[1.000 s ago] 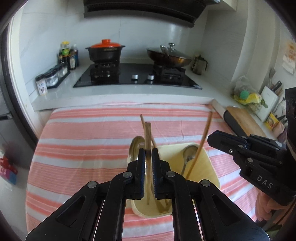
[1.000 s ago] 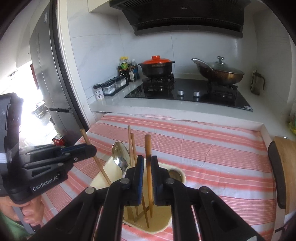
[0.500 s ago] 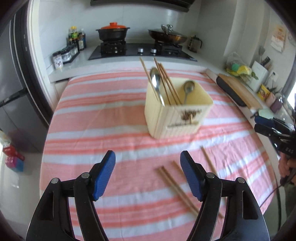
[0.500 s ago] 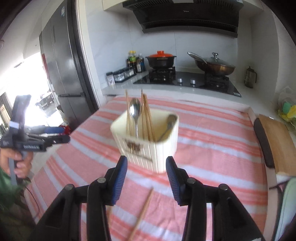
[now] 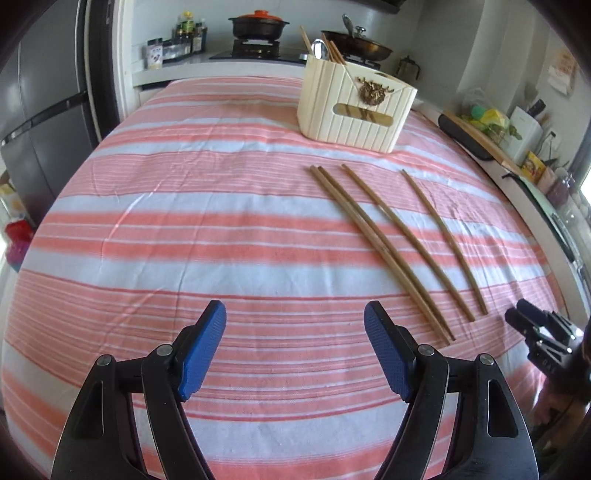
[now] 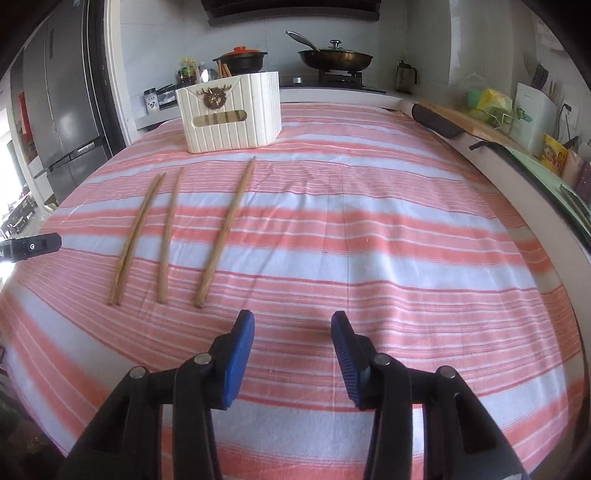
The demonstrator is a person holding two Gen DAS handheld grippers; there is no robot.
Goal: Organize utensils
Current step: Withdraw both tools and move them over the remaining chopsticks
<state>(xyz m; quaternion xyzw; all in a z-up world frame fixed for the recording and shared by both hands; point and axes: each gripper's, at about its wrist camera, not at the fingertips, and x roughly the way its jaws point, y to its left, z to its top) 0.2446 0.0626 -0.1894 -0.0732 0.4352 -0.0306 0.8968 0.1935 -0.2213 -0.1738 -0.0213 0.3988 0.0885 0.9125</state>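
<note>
A cream ribbed utensil holder [image 5: 354, 105] stands at the far side of the striped table; chopsticks and a spoon [image 5: 319, 48] stick out of it. It also shows in the right wrist view [image 6: 229, 112]. Several wooden chopsticks [image 5: 384, 243] lie loose on the cloth in front of it, also seen in the right wrist view [image 6: 166, 230]. My left gripper [image 5: 295, 325] is open and empty, low over the near cloth, left of the chopsticks. My right gripper [image 6: 291, 332] is open and empty, just right of the nearest chopstick [image 6: 225, 232].
A pink-and-white striped cloth [image 5: 184, 229] covers the table. A counter with a stove, an orange-lidded pot [image 5: 258, 24] and a wok [image 6: 334, 55] stands behind. A cutting board [image 6: 461, 125] and clutter lie at the right. A fridge [image 6: 62, 92] stands at the left.
Both grippers let go of chopsticks in the holder, opened and pulled back and down toward the near table edge. The holder is now far off.
</note>
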